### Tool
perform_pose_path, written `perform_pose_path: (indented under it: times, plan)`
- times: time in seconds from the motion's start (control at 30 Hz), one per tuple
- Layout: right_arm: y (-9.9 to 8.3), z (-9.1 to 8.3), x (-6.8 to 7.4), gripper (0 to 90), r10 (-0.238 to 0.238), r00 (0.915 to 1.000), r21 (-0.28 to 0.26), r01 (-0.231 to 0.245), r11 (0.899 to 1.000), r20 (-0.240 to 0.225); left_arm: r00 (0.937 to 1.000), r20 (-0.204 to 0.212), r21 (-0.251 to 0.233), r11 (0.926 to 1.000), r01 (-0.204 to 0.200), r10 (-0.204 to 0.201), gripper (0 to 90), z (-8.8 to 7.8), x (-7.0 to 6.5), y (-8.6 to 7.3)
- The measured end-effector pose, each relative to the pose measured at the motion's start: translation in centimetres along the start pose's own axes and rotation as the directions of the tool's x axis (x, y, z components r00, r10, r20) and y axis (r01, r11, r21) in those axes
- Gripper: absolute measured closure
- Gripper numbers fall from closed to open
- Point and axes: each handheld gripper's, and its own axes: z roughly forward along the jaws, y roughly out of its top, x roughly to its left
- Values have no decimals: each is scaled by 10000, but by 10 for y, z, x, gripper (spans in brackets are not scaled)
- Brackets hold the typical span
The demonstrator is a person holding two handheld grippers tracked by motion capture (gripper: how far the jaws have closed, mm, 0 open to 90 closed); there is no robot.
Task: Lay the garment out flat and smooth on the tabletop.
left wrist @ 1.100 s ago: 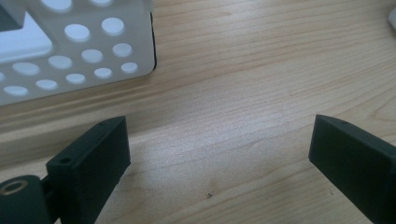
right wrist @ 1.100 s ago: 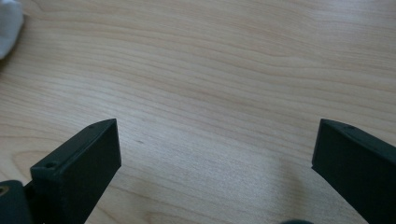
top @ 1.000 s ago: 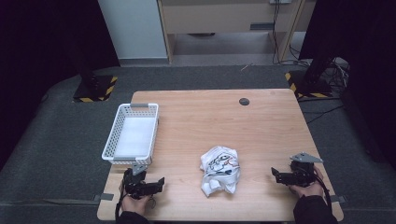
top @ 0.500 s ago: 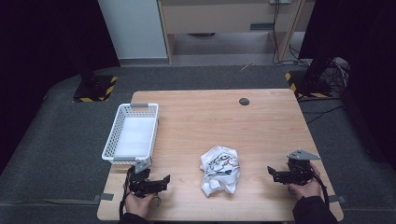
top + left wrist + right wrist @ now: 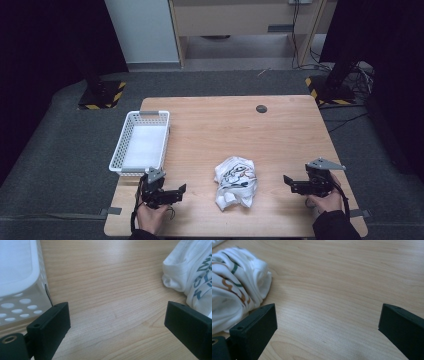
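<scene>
A crumpled white garment with printed marks lies near the front middle of the wooden table. My left gripper rests at the front left, open, its jaws aimed toward the garment with bare wood between them. My right gripper sits at the front right, open, pointing left at the garment, which lies just beyond its left jaw. Neither gripper touches the cloth.
A white perforated basket stands at the table's left side, its corner right beside my left gripper's left jaw. A small dark round hole marks the far middle of the table. Dark floor surrounds the table.
Both grippers have slid a little inward toward the garment. The garment and basket have not moved.
</scene>
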Motion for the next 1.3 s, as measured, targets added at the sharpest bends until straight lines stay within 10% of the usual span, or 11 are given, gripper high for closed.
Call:
perform_pose_path:
  times: [1.3]
  plan:
    - [37, 5, 17, 51, 560, 9955, -904, -628, 9939, -764, 9914, 1013, -603, 9952, -775, 834, 43, 28, -36, 46]
